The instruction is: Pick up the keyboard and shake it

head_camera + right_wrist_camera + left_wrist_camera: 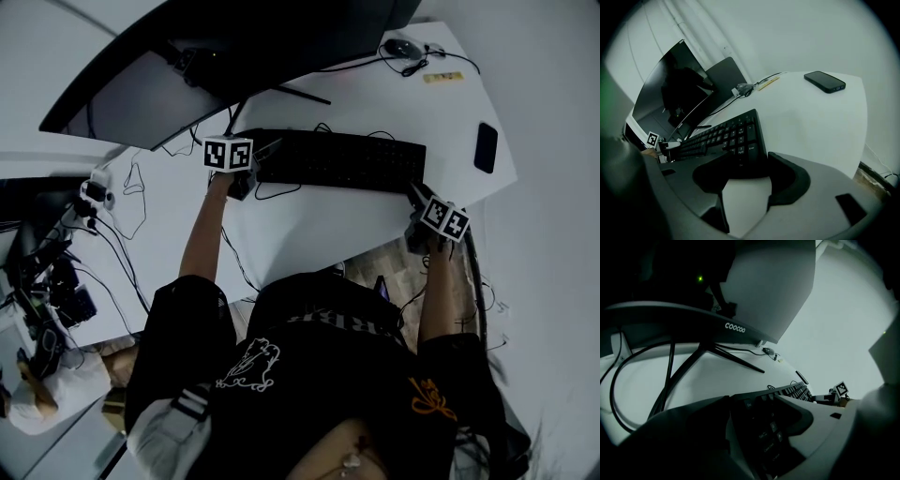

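Note:
A black keyboard [342, 159] lies flat on the white desk [309, 225] in front of the monitor. My left gripper [246, 180] is at its left end. In the left gripper view the keyboard's end [761, 427] sits between the jaws, with the gripper [757, 432] open around it. My right gripper [417, 202] is at the keyboard's right end. In the right gripper view the keyboard's near corner [740, 140] lies just past the fingertips, and bare desk shows in the gap of the open gripper [743, 176].
A large curved monitor [234, 47] on a thin-legged stand overhangs the desk behind the keyboard. A mouse [401, 47] and a yellow strip [442, 77] lie at the back right, a dark phone [486, 147] near the right edge. Cables [122, 187] trail over the left side.

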